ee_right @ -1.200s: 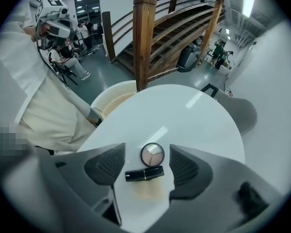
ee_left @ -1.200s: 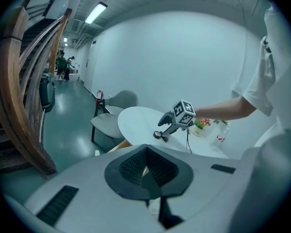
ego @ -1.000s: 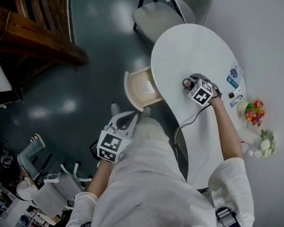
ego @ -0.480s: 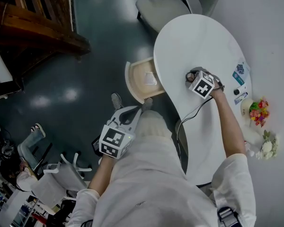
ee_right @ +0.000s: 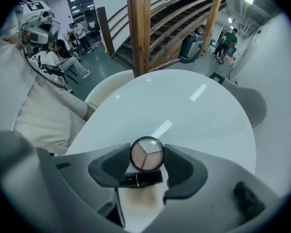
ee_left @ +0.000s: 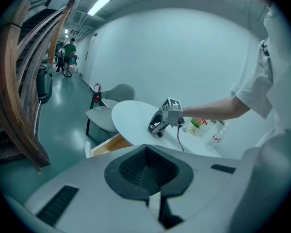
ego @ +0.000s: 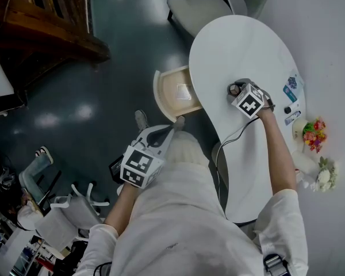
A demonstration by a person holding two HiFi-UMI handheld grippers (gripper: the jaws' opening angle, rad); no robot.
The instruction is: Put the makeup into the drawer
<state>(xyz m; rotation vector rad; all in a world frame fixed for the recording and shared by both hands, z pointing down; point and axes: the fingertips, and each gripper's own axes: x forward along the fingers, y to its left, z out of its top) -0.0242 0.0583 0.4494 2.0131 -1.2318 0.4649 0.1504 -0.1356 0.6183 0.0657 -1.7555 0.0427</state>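
Evidently mid-pickup. Right gripper [ee_right: 146,155] pointed steeply down at the white table [ego: 236,45]. Its jaws were closed onto the round three-shade compact [ee_right: 146,154], pads touching the rim either side; I judged that grip suited a flat disc. A black tube [ee_right: 138,179] lay just beneath it, within the jaws' reach, so it risked being dragged along. Could not tell whether the compact had left the tabletop.

Left gripper [ee_left: 146,171] was fully closed and empty, held low by the wearer's lap, clear of the route. Drawer [ego: 156,94] stood pulled out under the table's edge, mostly bare inside. Open path ran across bare tabletop, over the curved rim and down into it. Chair [ego: 201,7] well apart.
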